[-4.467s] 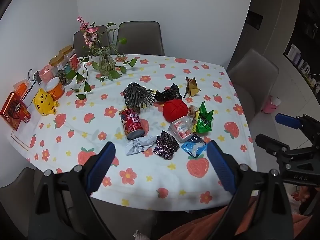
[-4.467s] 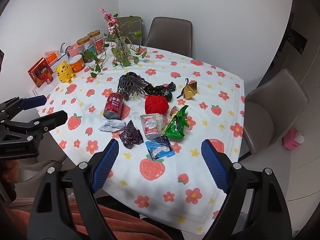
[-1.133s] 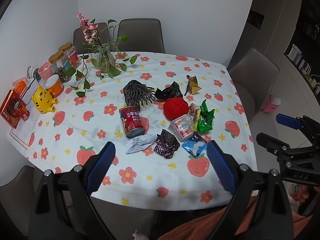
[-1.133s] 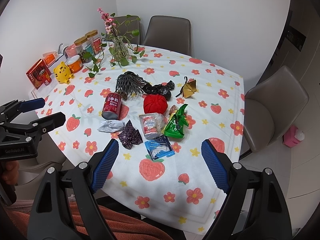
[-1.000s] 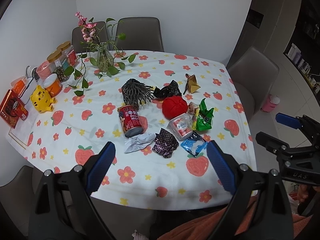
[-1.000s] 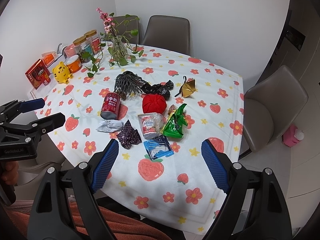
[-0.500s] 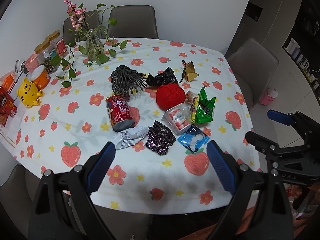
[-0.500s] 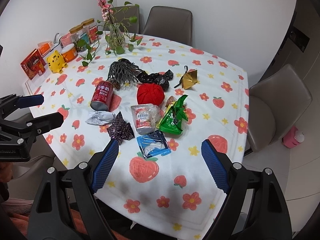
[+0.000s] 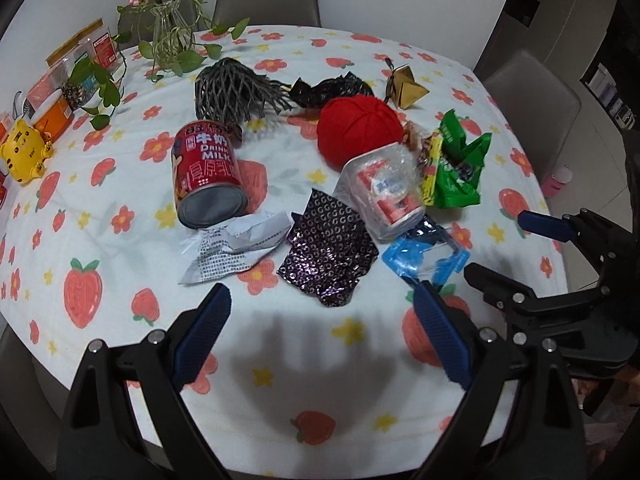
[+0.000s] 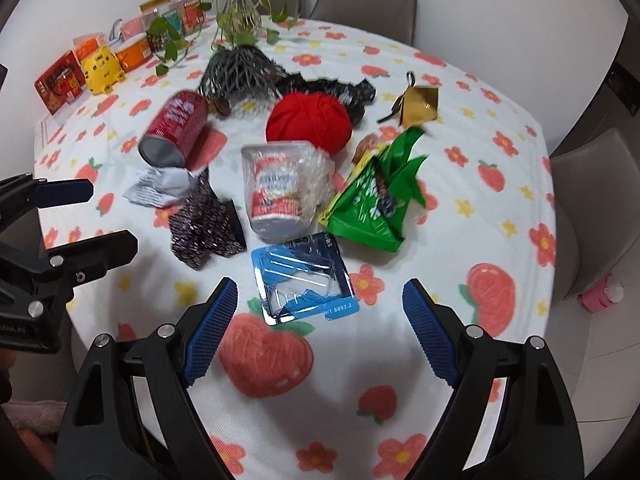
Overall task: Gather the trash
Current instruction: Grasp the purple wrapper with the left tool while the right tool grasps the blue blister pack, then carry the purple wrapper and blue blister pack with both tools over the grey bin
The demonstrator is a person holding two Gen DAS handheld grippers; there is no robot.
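Trash lies mid-table: a red milk can (image 9: 206, 174) on its side, a crumpled white paper (image 9: 236, 248), a dark patterned wrapper (image 9: 330, 254), a plastic cup in film (image 9: 386, 192), a blue blister pack (image 10: 306, 278), a green snack bag (image 10: 374, 204), a red ball-shaped bundle (image 9: 360, 128), a black bag (image 9: 328, 90), a grey net (image 9: 232, 90) and a gold wrapper (image 10: 420, 106). My left gripper (image 9: 320, 336) is open above the near table edge, just short of the dark wrapper. My right gripper (image 10: 318, 330) is open, just short of the blister pack.
The table (image 9: 280, 392) has a strawberry-print cloth. A glass vase with vines (image 9: 170, 36), jars (image 9: 100, 46) and a yellow tiger figure (image 9: 24, 150) stand at the far left. Grey chairs (image 9: 266, 0) stand around the table.
Both grippers have moved forward and down toward the trash pile, so the items look much larger. Both stay open and empty.
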